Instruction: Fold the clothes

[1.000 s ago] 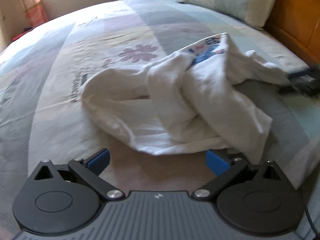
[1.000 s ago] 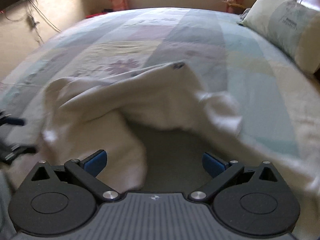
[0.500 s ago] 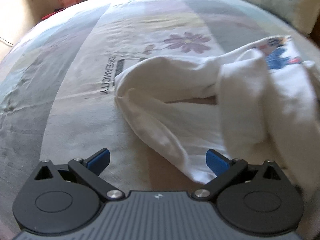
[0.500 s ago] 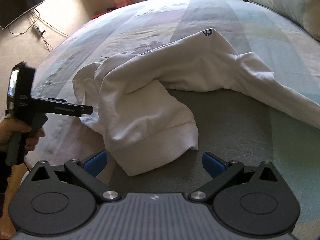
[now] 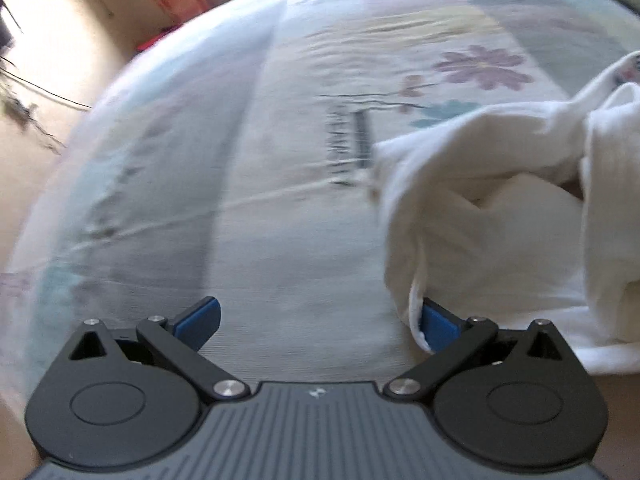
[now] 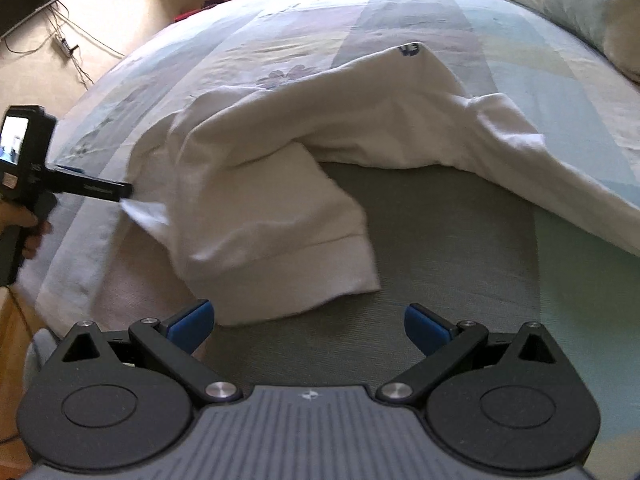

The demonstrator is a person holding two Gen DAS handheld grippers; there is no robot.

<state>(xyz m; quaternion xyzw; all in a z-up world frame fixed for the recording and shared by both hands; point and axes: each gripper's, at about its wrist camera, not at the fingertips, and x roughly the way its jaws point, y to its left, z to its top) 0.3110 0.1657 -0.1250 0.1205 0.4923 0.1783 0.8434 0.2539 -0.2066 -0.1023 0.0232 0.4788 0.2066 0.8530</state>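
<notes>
A white garment [image 6: 304, 168] lies crumpled on the bed [image 6: 460, 240], one hemmed end spread toward the near edge and a long part trailing off to the right. The left hand-held gripper [image 5: 318, 320] is spread wide – its right blue pad touches the garment's edge, nothing is clamped. The right hand-held gripper [image 6: 306, 322] is also wide open and empty, just short of the hem. A pillow [image 6: 580, 4] sits at the far right – a person's hand [image 6: 24, 228] grips the left tool's handle.

Both grippers' fingers [image 5: 438, 322] [image 6: 188, 322] spread wide
</notes>
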